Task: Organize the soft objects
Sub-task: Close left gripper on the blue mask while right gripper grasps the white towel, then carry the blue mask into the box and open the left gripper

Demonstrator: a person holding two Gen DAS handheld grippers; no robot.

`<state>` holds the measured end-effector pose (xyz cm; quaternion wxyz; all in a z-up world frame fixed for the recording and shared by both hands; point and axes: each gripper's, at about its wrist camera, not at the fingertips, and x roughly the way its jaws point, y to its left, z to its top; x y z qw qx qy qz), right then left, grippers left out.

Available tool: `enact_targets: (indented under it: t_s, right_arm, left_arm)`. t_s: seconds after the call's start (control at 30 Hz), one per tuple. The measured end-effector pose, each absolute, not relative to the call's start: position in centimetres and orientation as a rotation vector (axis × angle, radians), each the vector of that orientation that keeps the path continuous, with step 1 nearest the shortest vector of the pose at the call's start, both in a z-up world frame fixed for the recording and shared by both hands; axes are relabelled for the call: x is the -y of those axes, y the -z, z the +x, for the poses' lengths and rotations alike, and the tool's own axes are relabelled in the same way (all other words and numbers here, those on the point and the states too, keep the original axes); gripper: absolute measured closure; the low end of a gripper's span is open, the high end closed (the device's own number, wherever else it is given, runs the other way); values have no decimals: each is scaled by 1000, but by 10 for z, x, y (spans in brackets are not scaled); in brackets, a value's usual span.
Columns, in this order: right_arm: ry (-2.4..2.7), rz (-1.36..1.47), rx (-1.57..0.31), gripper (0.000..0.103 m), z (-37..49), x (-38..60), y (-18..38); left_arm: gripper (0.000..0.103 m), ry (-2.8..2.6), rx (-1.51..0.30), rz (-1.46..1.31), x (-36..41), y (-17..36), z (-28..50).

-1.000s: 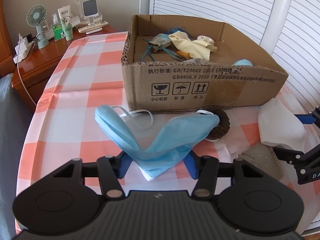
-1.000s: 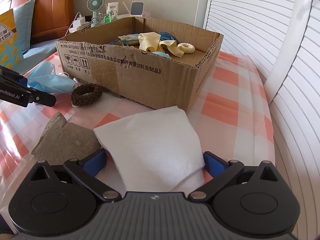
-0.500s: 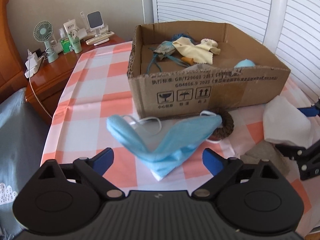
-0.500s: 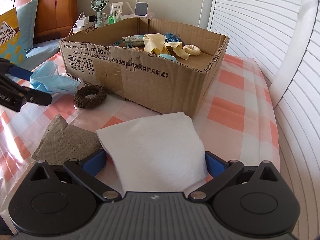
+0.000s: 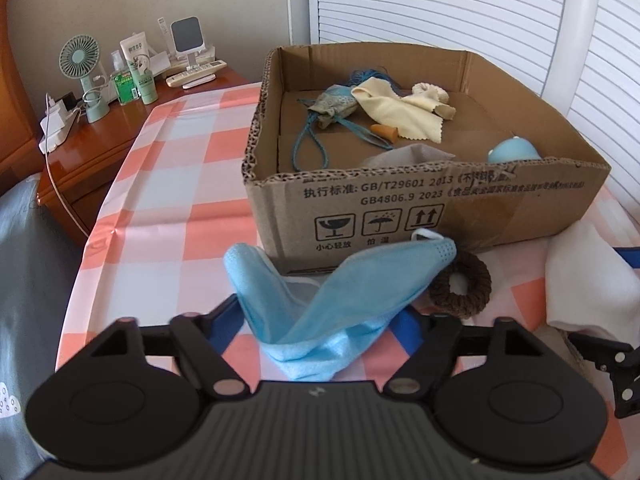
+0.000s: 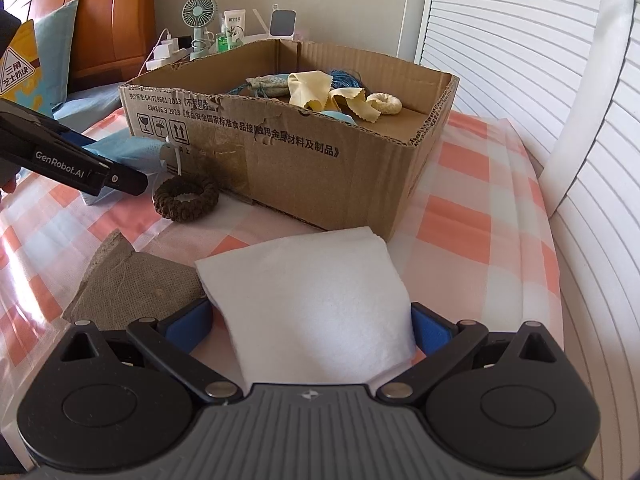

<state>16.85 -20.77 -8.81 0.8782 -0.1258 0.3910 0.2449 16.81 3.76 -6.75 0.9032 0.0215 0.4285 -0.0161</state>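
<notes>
My left gripper is shut on a folded blue face mask and holds it lifted in front of the cardboard box. The box holds several soft things: a yellow cloth, a patterned pouch, blue cord and a light blue object. My right gripper straddles a folded white cloth lying on the checked tablecloth; its blue pads touch the cloth's sides. A brown braided ring and a grey-brown cloth lie beside it.
The table carries an orange and white checked cloth. A wooden nightstand at the left holds a green fan, bottles and chargers. White louvred shutters stand behind the box. A bed and pillow lie at the left.
My left gripper opened, then closed on the face mask and raised it; the box interior shows more from above. My right gripper stayed around the white cloth.
</notes>
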Motion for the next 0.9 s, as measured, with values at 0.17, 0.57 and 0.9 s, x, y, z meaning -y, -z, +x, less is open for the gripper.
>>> enact_targets:
  t_s: [0.17,0.57,0.9]
  right_arm:
    - [-516,-276,-828,0,170,206,86]
    - [-520,-326,-829,29,168,198,77]
    - [-483,-321,-814,50,156,203,62]
  left_arm:
    - [56,34,-892,38,-42,68,166]
    - [66,42,-886,33,-51,64,156]
    - [67,83,-857,75,-50,47,136]
